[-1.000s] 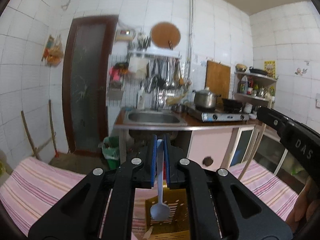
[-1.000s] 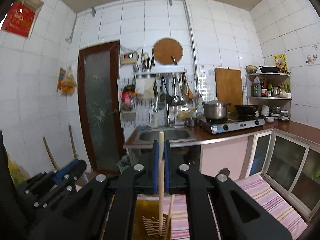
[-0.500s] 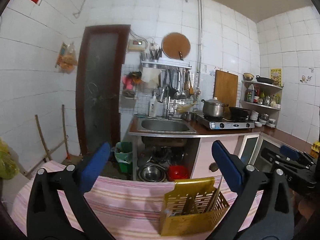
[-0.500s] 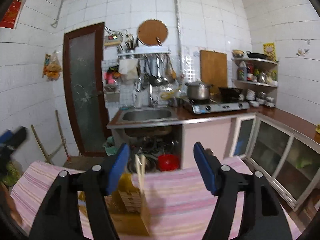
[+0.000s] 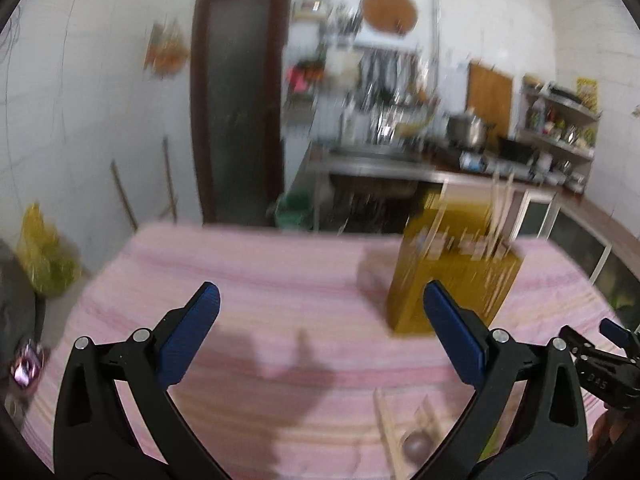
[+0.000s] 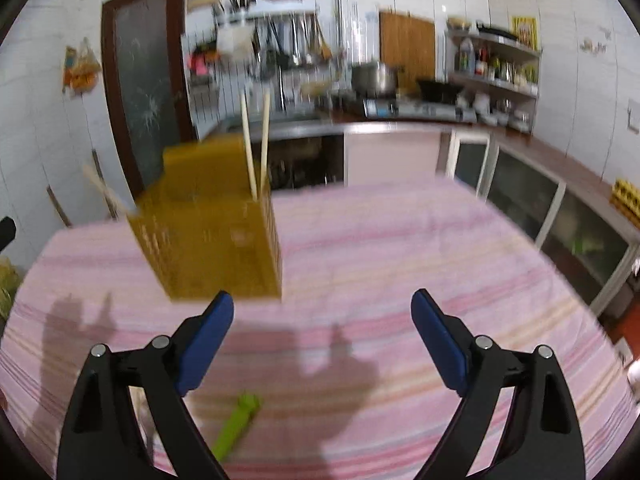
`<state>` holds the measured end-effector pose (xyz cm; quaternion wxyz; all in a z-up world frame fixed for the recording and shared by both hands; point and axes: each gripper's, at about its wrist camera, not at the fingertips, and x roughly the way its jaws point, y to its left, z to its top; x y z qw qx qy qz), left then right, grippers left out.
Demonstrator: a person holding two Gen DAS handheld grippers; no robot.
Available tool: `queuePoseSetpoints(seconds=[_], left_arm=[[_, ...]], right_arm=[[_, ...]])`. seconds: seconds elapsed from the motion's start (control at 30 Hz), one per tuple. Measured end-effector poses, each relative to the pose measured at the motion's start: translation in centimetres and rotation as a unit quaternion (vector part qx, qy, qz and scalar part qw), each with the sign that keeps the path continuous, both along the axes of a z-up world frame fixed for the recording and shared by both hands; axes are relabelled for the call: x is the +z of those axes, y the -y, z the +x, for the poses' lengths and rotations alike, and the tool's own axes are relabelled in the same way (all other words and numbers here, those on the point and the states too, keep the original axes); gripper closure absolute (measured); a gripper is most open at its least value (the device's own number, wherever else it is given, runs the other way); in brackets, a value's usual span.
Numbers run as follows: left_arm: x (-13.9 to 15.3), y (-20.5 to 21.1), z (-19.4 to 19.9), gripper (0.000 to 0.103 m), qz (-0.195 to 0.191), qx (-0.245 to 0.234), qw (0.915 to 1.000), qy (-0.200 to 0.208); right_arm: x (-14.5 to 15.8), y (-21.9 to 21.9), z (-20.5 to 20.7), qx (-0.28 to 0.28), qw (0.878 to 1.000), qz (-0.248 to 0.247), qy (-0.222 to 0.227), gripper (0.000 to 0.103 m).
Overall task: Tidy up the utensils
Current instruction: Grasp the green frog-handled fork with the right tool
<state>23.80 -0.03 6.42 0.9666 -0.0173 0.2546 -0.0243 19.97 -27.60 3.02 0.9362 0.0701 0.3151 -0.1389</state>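
Note:
A yellow slotted utensil holder [image 5: 452, 268] stands on the pink striped tablecloth [image 5: 260, 280]; it also shows in the right wrist view [image 6: 212, 236]. Chopsticks [image 6: 256, 144] stick up from it. My left gripper [image 5: 320, 320] is open and empty, above the cloth left of the holder. My right gripper [image 6: 322, 328] is open and empty, in front of and to the right of the holder. A green utensil handle [image 6: 236, 424] lies on the cloth near my right gripper. Pale wooden utensils [image 5: 400, 432] lie near my left gripper's right finger. Both views are blurred.
The right gripper's body [image 5: 604, 364] shows at the right edge of the left wrist view. Behind the table are a sink counter [image 6: 304, 120], a stove with a pot [image 6: 376, 76], shelves [image 6: 496, 60] and a dark door [image 6: 144, 80].
Both grippers let go of their utensils into the holder, opened wide, and pulled back and down; the views now look down at the tablecloth.

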Motion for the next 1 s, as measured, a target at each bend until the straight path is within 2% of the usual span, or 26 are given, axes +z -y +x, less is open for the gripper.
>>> queuePoseSetpoints(seconds=[0.13, 0.3, 0.37, 0.43, 0.53, 0.6, 0.67, 0.83, 1.0], left_arm=[[-4.3, -0.6, 0.5, 0.005, 0.004, 0.008, 0.9987, -0.05], [-7.2, -0.7, 0.7, 0.005, 0.02, 0.006, 0.9962, -0.084], [-7.7, -0.6, 0.6, 0.005, 0.02, 0.002, 0.9958, -0.09], [-8.0, -0.6, 0.4, 0.005, 0.022, -0.001, 0.9956, -0.091], [-8.2, -0.6, 0.1, 0.005, 0.021, -0.006, 0.9952, -0.095], [-8.4, -0.4, 0.2, 0.005, 0.019, -0.007, 0.9947, -0.1], [-8.5, 0.0, 0.4, 0.005, 0.013, -0.012, 0.9937, -0.11], [-9.1, 0.7, 0.8, 0.005, 0.003, -0.017, 0.9912, -0.131], [-10.3, 2.7, 1.5, 0.005, 0.032, -0.027, 0.9872, -0.154]], right_arm=[[-3.0, -1.1, -0.4, -0.008, 0.999, 0.01, -0.032, 0.014], [-5.6, -3.4, -0.1, -0.005, 0.997, 0.016, -0.074, 0.017], [-6.3, -4.4, 0.3, 0.001, 0.996, 0.021, -0.092, 0.03], [-6.9, -5.4, 0.6, 0.009, 0.994, 0.026, -0.109, 0.05], [-7.9, -6.1, 1.2, 0.013, 0.99, 0.042, -0.136, 0.063], [-8.1, -6.3, 1.5, 0.013, 0.989, 0.043, -0.141, 0.066], [-8.2, -6.7, 1.6, 0.023, 0.989, 0.038, -0.14, 0.076], [-8.2, -6.2, 1.7, 0.056, 0.988, 0.035, -0.139, 0.079], [-7.9, -4.1, 1.6, 0.09, 0.985, 0.035, -0.144, 0.08]])
